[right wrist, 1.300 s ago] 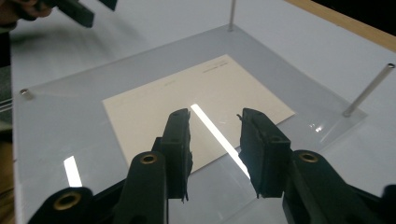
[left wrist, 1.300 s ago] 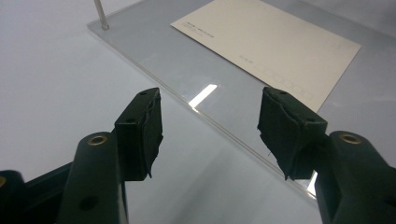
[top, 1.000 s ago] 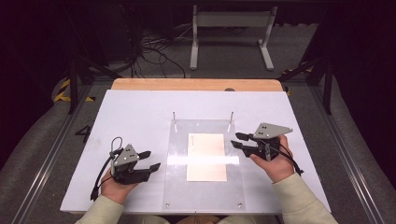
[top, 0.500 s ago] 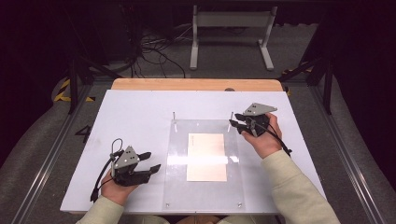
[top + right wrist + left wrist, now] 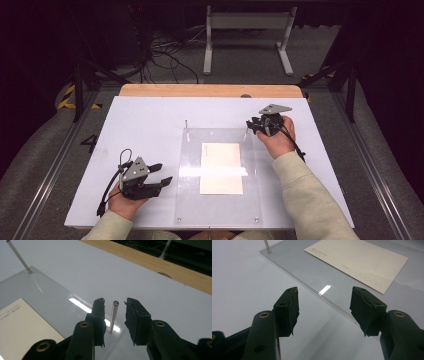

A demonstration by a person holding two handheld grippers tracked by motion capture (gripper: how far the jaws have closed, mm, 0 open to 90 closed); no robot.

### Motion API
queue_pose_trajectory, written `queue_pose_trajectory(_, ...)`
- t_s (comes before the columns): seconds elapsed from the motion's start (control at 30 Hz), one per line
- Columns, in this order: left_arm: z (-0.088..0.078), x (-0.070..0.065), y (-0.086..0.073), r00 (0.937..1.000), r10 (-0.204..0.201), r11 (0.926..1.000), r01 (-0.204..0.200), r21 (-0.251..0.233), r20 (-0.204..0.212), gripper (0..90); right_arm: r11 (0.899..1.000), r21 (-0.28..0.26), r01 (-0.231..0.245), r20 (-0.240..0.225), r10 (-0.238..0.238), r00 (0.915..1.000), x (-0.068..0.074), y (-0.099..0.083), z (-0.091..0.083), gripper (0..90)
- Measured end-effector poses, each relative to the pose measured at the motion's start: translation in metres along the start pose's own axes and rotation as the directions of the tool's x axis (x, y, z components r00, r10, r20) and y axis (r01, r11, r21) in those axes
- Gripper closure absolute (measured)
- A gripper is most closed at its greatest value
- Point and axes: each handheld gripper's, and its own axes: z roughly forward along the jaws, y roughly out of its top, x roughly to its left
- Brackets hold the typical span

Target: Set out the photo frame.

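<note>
Since the earlier frame my right gripper point(image 5: 256, 125) has travelled away from me along the clear acrylic plate point(image 5: 190, 200), from beside its right edge to its far right corner; my left gripper point(image 5: 162, 175) has stayed where it was.

The plate lies flat on the white table point(image 5: 150, 115), and I take it as the landmark. A cream card point(image 5: 221, 167) rests at the plate's centre, printed side up. Two thin metal pins stand upright at the plate's far corners: the far left pin point(image 5: 186, 124) and the far right pin point(image 5: 113, 315).

In the right gripper view, the far right pin stands between my jaws, which are narrowly parted; I see a gap on each side of the pin, so neither pad point(image 5: 100, 315) touches it. The wooden table edge point(image 5: 155, 262) runs beyond the plate.

My left gripper sits just off the plate's left edge, near its near corner. Its jaws are spread wide and hold nothing, pointing across the plate edge toward the card point(image 5: 359, 260).
</note>
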Motion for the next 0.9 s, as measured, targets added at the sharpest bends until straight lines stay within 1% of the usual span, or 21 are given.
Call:
queue_pose_trajectory(0.03,0.0,0.0,0.0,1.0,0.001,1.0,-0.001,0.0,0.001,40.3,1.0,-0.006,-0.005,-0.009,0.005,0.9999,0.0,-0.001,0.002,70.0)
queue_pose_trajectory(0.1,0.001,-0.001,0.0,1.0,-0.004,1.0,0.004,0.002,0.004,40.4,1.0,-0.007,0.0,-0.002,0.0,1.0,-0.001,-0.001,0.005,74.3)
queue_pose_trajectory(0.17,0.001,-0.001,0.0,1.0,-0.003,1.0,0.003,0.002,0.005,40.4,1.0,-0.012,-0.013,-0.01,0.013,0.9999,-0.002,-0.002,0.008,78.5)
queue_pose_trajectory(0.27,0.001,-0.001,0.0,1.0,0.001,1.0,-0.001,0.004,0.007,40.3,1.0,-0.005,0.008,0.002,-0.008,1.0,-0.003,-0.003,0.012,78.7)
queue_pose_trajectory(0.33,0.001,-0.001,0.0,1.0,0.001,1.0,-0.001,0.003,0.008,40.3,1.0,0.003,0.009,0.006,-0.009,0.9999,-0.003,-0.005,0.016,77.0)
queue_pose_trajectory(0.37,0.001,-0.001,0.0,1.0,0.001,1.0,-0.002,0.003,0.008,40.3,1.0,0.016,0.009,0.016,-0.009,0.9998,-0.003,-0.007,0.017,76.5)
queue_pose_trajectory(0.4,0.001,-0.001,0.0,1.0,0.001,1.0,-0.001,0.003,0.009,40.3,1.0,0.015,0.003,0.012,-0.003,0.9999,-0.004,-0.007,0.018,78.2)
queue_pose_trajectory(0.43,0.001,-0.001,0.0,1.0,0.004,1.0,-0.004,0.005,0.008,40.3,1.0,0.009,0.001,0.003,-0.001,1.0,-0.003,-0.008,0.018,81.7)
queue_pose_trajectory(0.47,0.001,-0.001,0.0,1.0,0.006,1.0,-0.006,0.005,0.008,40.3,1.0,0.006,0.006,-0.004,-0.006,1.0,-0.003,-0.008,0.019,83.7)
queue_pose_trajectory(0.57,0.001,-0.001,-0.001,0.9999,0.005,1.0,-0.005,0.006,0.012,40.2,1.0,0.003,0.008,-0.008,-0.008,0.9999,-0.001,-0.008,0.019,84.9)
queue_pose_trajectory(0.6,0.002,-0.001,-0.001,0.9999,0.005,1.0,-0.006,0.007,0.012,40.2,1.0,0.001,-0.013,-0.007,0.013,0.9999,-0.001,-0.008,0.019,85.2)
queue_pose_trajectory(0.67,0.002,-0.001,-0.001,0.9999,0.011,0.9999,-0.011,0.007,0.013,40.1,1.0,0.001,-0.019,-0.008,0.019,0.9998,-0.002,-0.008,0.019,85.3)
queue_pose_trajectory(0.7,0.002,-0.001,-0.001,0.9999,0.008,0.9999,-0.008,0.006,0.013,40.1,0.999,0.0,-0.035,-0.009,0.035,0.9994,-0.002,-0.008,0.019,85.4)
queue_pose_trajectory(0.8,0.002,-0.002,0.0,0.9999,0.01,0.9999,-0.01,0.003,0.014,40.2,0.999,-0.003,-0.043,-0.012,0.043,0.999,-0.003,-0.009,0.02,85.6)
queue_pose_trajectory(0.9,0.003,-0.004,0.0,0.9998,0.01,0.9999,-0.01,0.002,0.018,40.1,0.998,-0.016,-0.056,-0.032,0.056,0.9979,-0.007,-0.011,0.021,85.8)
